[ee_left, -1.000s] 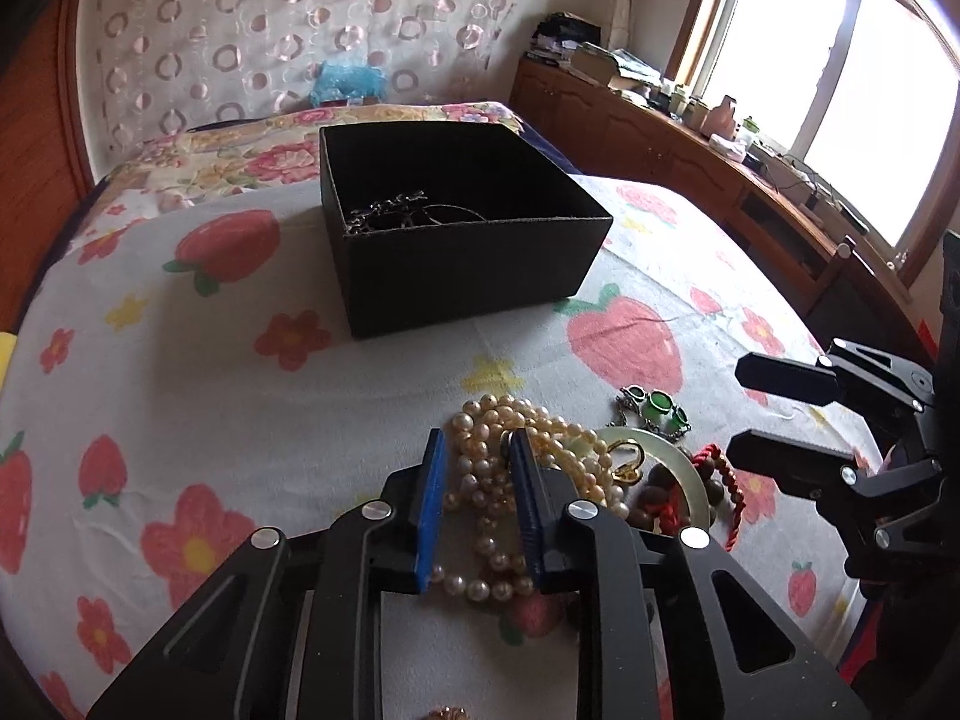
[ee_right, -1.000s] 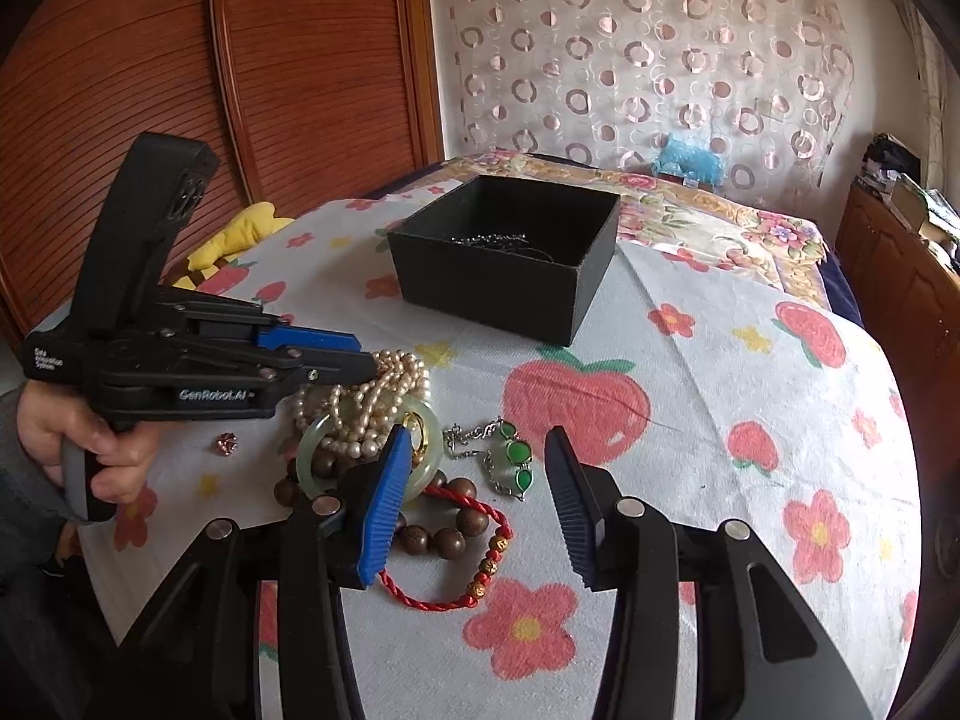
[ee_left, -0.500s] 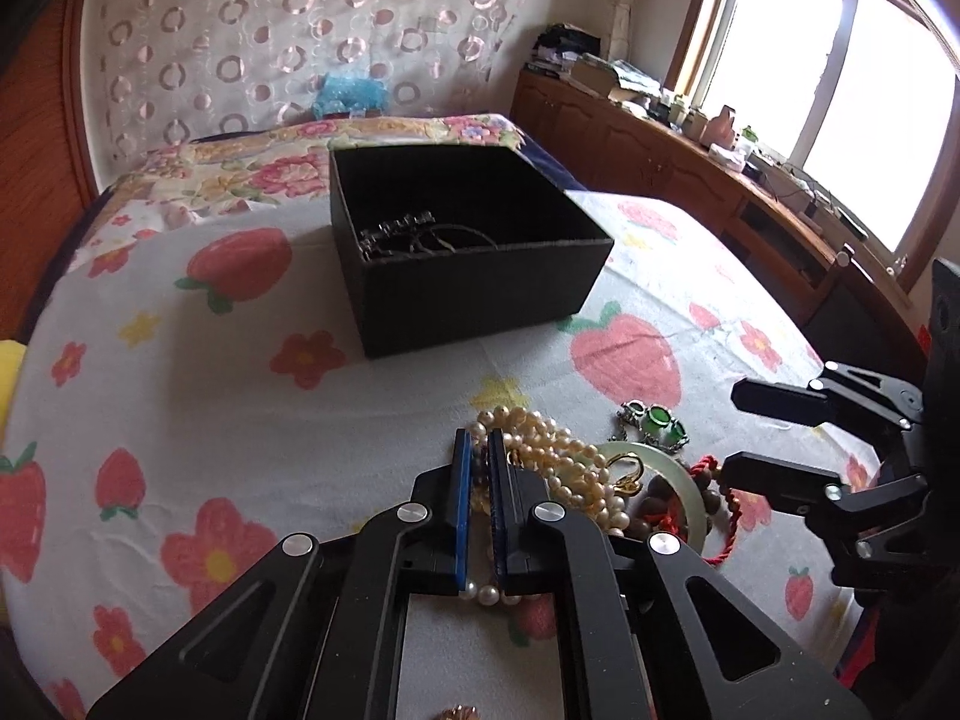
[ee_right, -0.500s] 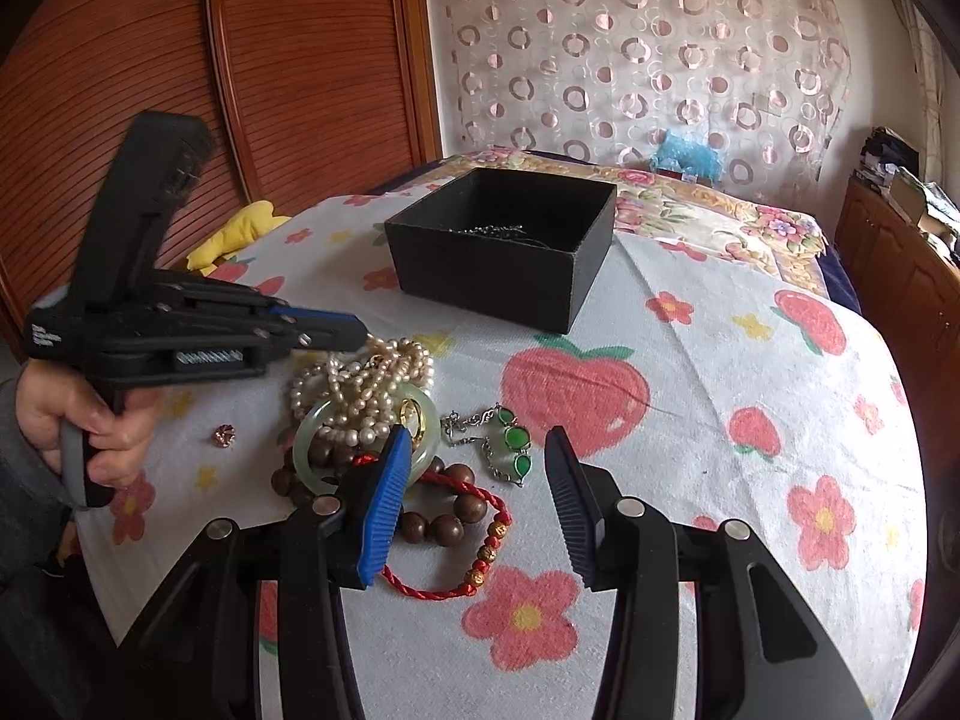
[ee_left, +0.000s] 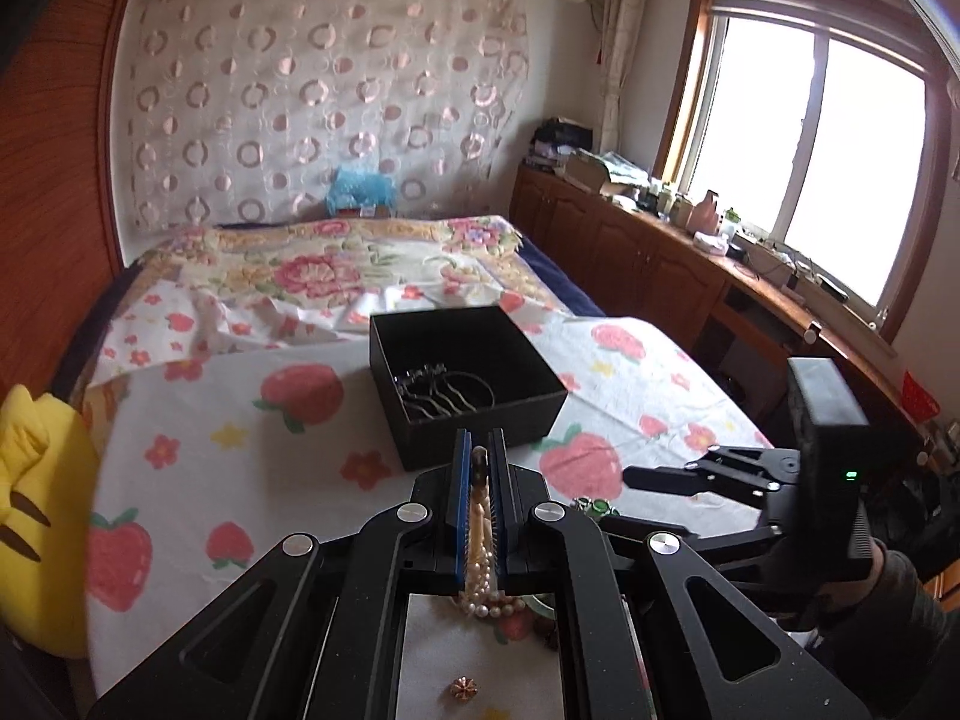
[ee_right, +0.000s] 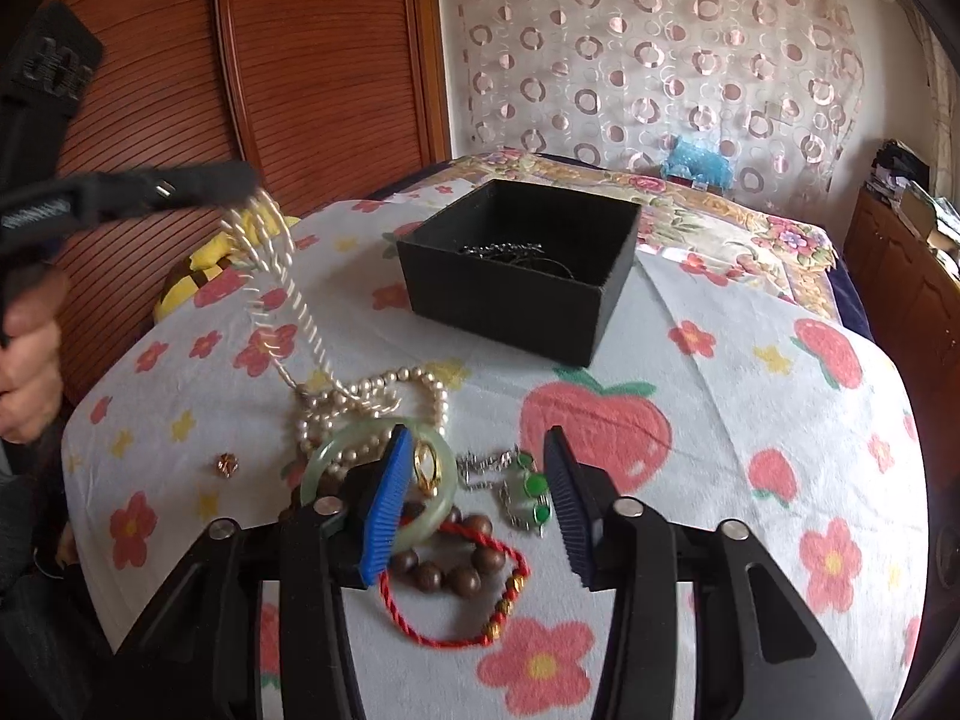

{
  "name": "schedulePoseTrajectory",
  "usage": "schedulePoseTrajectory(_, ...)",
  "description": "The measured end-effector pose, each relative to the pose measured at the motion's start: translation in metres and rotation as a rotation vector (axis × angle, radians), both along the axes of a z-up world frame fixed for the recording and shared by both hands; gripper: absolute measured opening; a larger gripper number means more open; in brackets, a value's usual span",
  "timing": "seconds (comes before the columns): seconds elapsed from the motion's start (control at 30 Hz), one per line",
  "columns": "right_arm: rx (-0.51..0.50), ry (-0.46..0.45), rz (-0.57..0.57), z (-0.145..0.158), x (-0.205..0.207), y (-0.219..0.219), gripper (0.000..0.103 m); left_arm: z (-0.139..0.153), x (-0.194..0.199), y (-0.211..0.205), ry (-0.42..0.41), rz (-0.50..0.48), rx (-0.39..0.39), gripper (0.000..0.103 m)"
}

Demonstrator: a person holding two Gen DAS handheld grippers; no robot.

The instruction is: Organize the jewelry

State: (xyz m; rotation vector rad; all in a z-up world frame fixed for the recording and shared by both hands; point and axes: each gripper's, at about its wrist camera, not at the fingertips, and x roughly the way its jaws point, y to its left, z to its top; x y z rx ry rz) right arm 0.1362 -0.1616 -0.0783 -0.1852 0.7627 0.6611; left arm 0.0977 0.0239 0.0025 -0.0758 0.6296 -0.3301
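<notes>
Above the strawberry-print cloth (ee_right: pixel 750 354), the left gripper (ee_left: pixel 479 468) is now clamped tight on the pearl necklace (ee_right: pixel 288 300); a second ago its jaws straddled the pearl heap flat on the cloth, now they're pinched together and raised, with the strand lifting. So the pick is made, and the carry to the black box (ee_right: pixel 516 294) looks like the next step. Pearl strand hangs taut, long axis running from the pinch at about 10 o'clock in the right wrist view down to 5 o'clock, lower loops still lying on the cloth against the jade bangle (ee_right: pixel 384 480). Box sits at 12 o'clock from the pile, open top, dark metal pieces already inside. Right gripper (ee_right: pixel 474 498) hovers over the bangle and the green-stone bracelet (ee_right: pixel 528 492), jaws half-wide and closing, pads pressing on nothing, the gold ring (ee_right: pixel 427 469) between them.
</notes>
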Motion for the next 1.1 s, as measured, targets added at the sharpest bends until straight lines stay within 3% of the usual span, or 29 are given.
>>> schedulePoseTrajectory(0.23,-0.031,0.081,0.052,-0.014,0.039,0.031,0.030,0.021,-0.003,0.009,-0.052,0.024,0.002,0.005)
schedulePoseTrajectory(0.5,-0.121,0.137,0.118,-0.027,0.053,0.060,0.027,0.037,-0.005,0.020,-0.098,0.058,0.019,0.005)
schedulePoseTrajectory(0.57,-0.156,0.116,0.121,-0.029,0.050,0.066,0.022,0.038,-0.005,0.023,-0.102,0.066,0.023,0.005)
schedulePoseTrajectory(0.63,-0.186,0.107,0.133,-0.029,0.050,0.069,0.009,0.039,-0.003,0.025,-0.101,0.071,0.022,0.005)
schedulePoseTrajectory(0.7,-0.185,0.101,0.137,-0.027,0.050,0.067,0.008,0.038,-0.001,0.027,-0.098,0.076,0.019,0.005)
schedulePoseTrajectory(1.1,-0.010,-0.082,0.092,0.070,0.032,0.032,0.008,0.038,0.008,0.029,-0.104,0.081,0.020,0.005)
